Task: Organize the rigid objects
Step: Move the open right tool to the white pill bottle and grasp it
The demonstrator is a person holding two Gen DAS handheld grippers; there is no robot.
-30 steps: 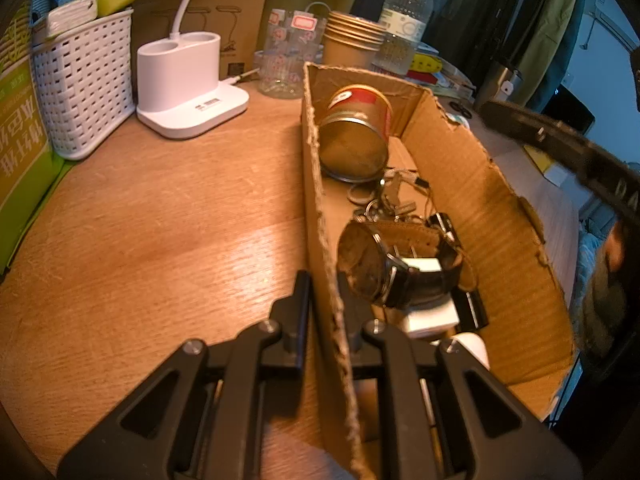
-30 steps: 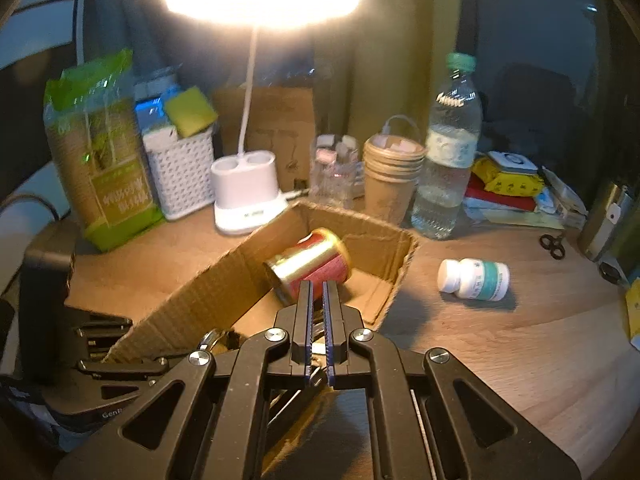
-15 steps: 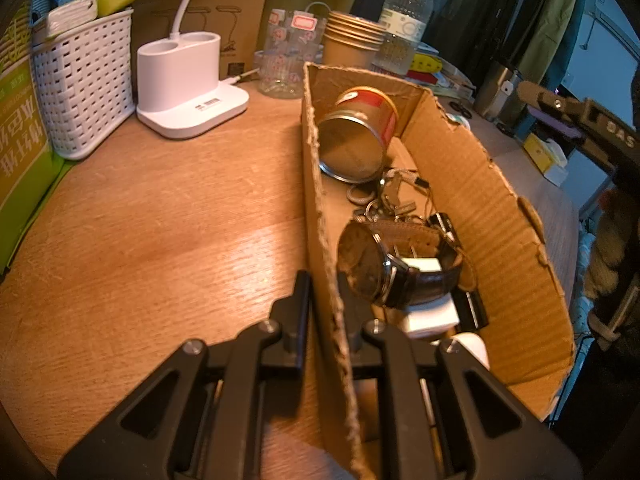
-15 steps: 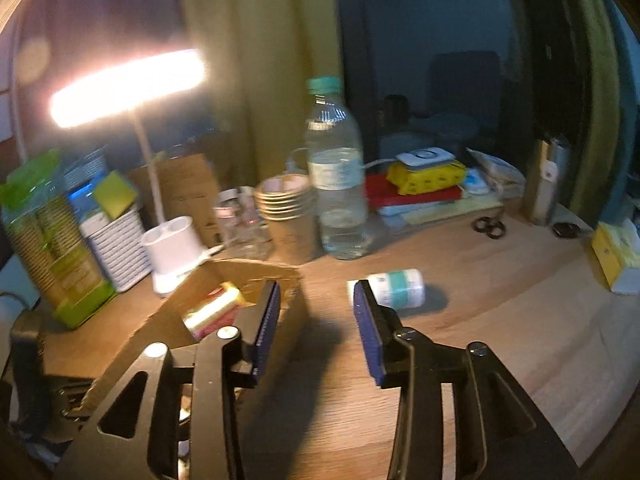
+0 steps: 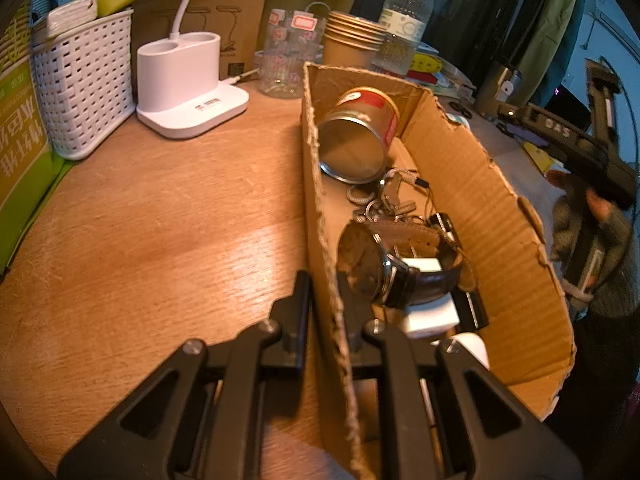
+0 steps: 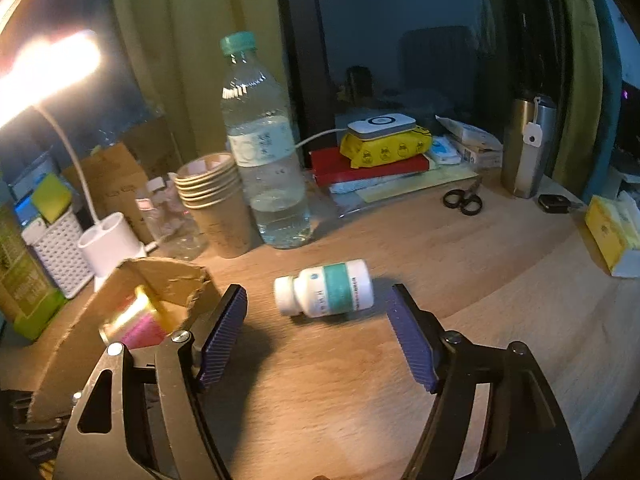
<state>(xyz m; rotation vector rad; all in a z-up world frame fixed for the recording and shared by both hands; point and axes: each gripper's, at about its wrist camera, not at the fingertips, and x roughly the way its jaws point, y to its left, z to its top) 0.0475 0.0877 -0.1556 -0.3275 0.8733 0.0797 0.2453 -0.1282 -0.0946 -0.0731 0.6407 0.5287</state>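
Note:
My left gripper is shut on the near left wall of a cardboard box. The box holds a gold and red tin on its side, keys, a brown-strap watch and small white and black items. My right gripper is open and empty. It hovers just short of a white pill bottle with a green label that lies on its side on the table, to the right of the box. The right gripper also shows in the left wrist view at the far right.
At the back stand a water bottle, stacked paper cups, a clear cup, a white lamp base and a white basket. Scissors, a steel tumbler, a tissue pack and books lie to the right.
My right gripper left the box, swung right and opened wide; it now faces the pill bottle. The left gripper and the box have not moved.

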